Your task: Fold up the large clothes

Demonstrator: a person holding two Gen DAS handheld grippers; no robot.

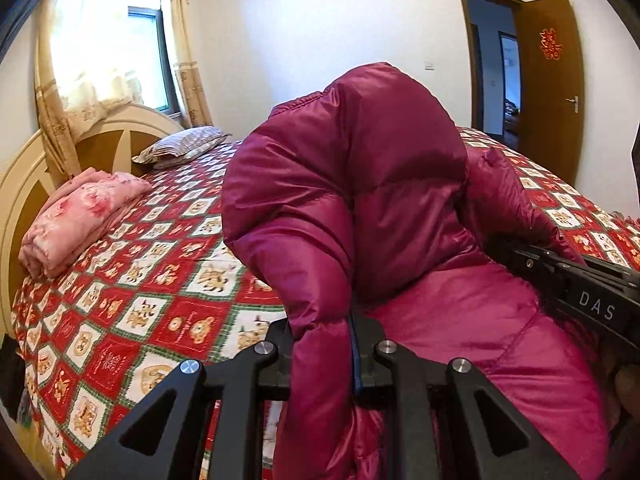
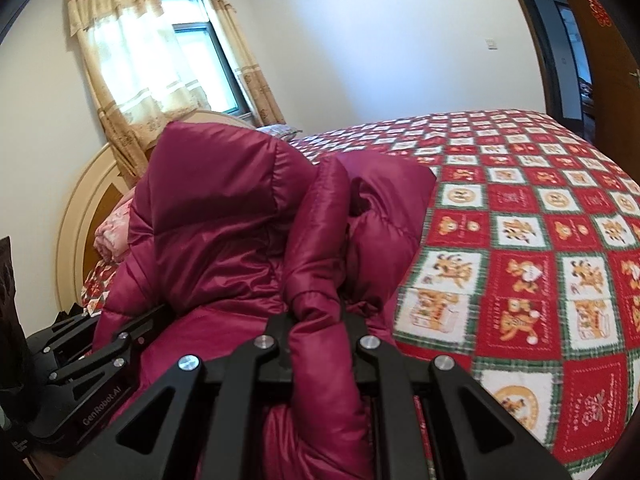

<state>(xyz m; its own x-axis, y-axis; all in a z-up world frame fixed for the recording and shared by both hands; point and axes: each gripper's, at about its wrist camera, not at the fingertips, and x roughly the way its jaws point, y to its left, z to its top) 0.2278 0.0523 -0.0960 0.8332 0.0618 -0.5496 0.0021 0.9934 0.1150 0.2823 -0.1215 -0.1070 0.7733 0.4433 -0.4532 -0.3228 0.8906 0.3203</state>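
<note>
A magenta puffer jacket (image 1: pixel 360 184) is lifted off the bed, bunched and draped over both grippers. My left gripper (image 1: pixel 326 344) is shut on a fold of the jacket's edge, with a blue zipper strip beside its right finger. In the right wrist view the same jacket (image 2: pixel 224 216) rises in a hump, and my right gripper (image 2: pixel 320 332) is shut on another padded fold. The right gripper (image 1: pixel 568 280) also shows at the right of the left wrist view, its tips buried in fabric. The left gripper (image 2: pixel 100 344) shows at lower left of the right wrist view, its tips under the jacket.
The bed carries a red, white and green patchwork quilt (image 2: pixel 520 248). A folded pink blanket (image 1: pixel 76 220) and a striped pillow (image 1: pixel 184 146) lie near the cream headboard (image 1: pixel 28 184). A curtained window (image 2: pixel 160 60) is behind; an open brown door (image 1: pixel 548 84) stands at the right.
</note>
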